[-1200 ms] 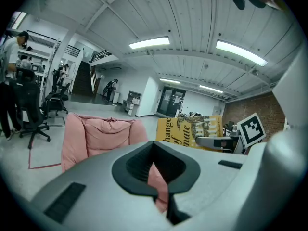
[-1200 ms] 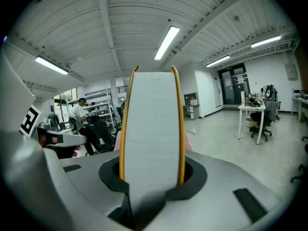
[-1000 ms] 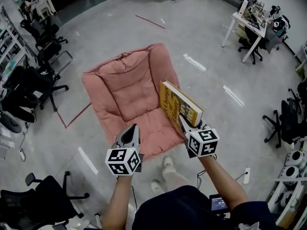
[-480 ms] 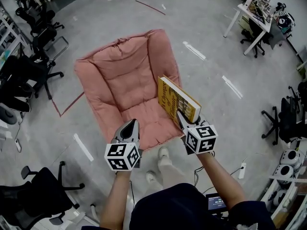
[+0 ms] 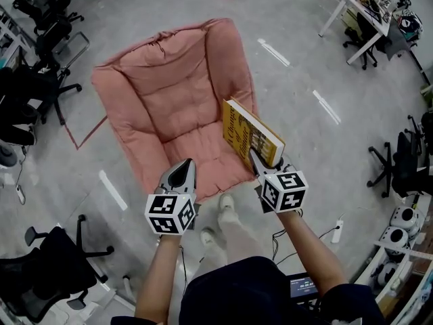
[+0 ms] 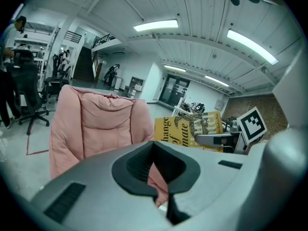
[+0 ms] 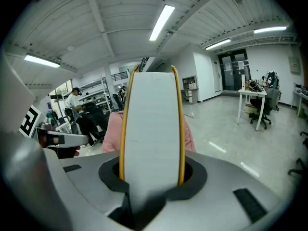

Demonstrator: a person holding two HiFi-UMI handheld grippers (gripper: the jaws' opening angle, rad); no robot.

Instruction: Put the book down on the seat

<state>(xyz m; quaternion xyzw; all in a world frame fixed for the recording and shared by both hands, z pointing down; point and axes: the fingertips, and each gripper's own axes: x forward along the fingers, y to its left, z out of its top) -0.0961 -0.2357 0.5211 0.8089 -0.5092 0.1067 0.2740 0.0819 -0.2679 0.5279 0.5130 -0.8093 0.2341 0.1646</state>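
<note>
Now the book (image 5: 252, 133) hangs lower and nearer the seat (image 5: 162, 93) than it did a second ago. In the head view the pink cushion has grown and slid toward 12 o'clock while both hands have sunk toward it. The book is pinched at its lower end by the right tongs (image 5: 254, 158). The right gripper view shows its pale page edge and yellow covers filling the gap between the jaws. It stands on edge, spine up, at about 4 o'clock from the seat's middle, over the cushion's right-hand roll, and it looks to be still in the air rather than resting.

The left tongs (image 5: 183, 175) have come down alongside, pressed together and holding nothing, at 6 o'clock by the seat's front edge.

So the lowering seems well under way, but the book probably still needs to go toward 9 o'clock, over the flat of the cushion, and tip onto its cover before release.

Office chairs (image 5: 24, 117) stand at 9 o'clock and a desk (image 5: 357, 5) at 1 o'clock, both well apart.
</note>
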